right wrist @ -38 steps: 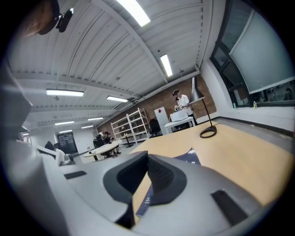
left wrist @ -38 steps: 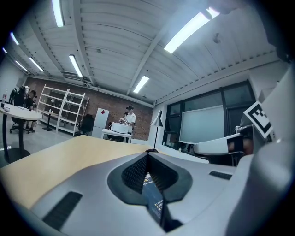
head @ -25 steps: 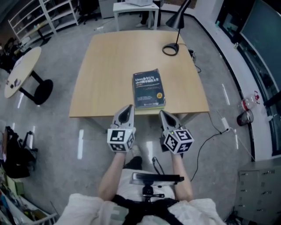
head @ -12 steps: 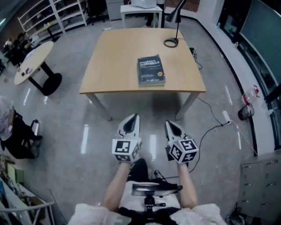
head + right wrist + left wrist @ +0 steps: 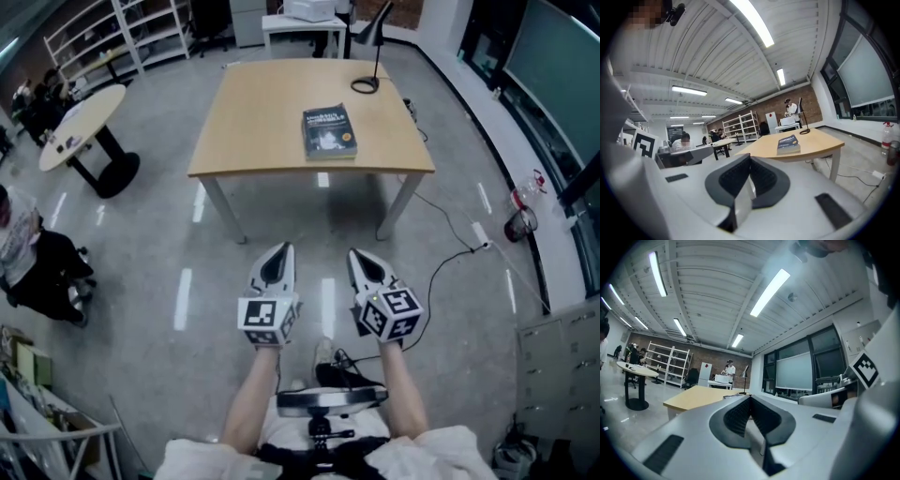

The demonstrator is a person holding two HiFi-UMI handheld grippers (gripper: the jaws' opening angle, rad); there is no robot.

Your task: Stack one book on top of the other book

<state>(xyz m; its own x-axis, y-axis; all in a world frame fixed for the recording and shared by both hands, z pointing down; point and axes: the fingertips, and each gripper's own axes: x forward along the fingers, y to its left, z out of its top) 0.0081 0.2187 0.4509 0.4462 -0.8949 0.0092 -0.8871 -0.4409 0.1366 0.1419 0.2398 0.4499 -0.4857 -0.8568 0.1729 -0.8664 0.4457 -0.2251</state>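
Note:
A dark-covered book (image 5: 329, 131) lies flat near the front edge of the wooden table (image 5: 253, 112); from the side (image 5: 788, 144) it looks thick, and I cannot tell whether a second book lies under it. Both grippers hang over the floor, well short of the table. My left gripper (image 5: 279, 253) is shut and empty, as its own view (image 5: 750, 398) also shows. To its right, my right gripper (image 5: 360, 255) has its jaws together with nothing between them (image 5: 750, 158), and it points toward the book.
A black desk lamp (image 5: 372, 47) stands at the table's far right corner. A round white table (image 5: 80, 117) and a seated person (image 5: 28, 258) are at the left, with shelves (image 5: 112, 28) behind. A cable (image 5: 455, 258) and bottles (image 5: 520, 220) lie on the floor at right.
Both grippers and the head camera have drawn back from the table, which now sits smaller and higher in the head view. The book has not moved. Both grippers stay shut.

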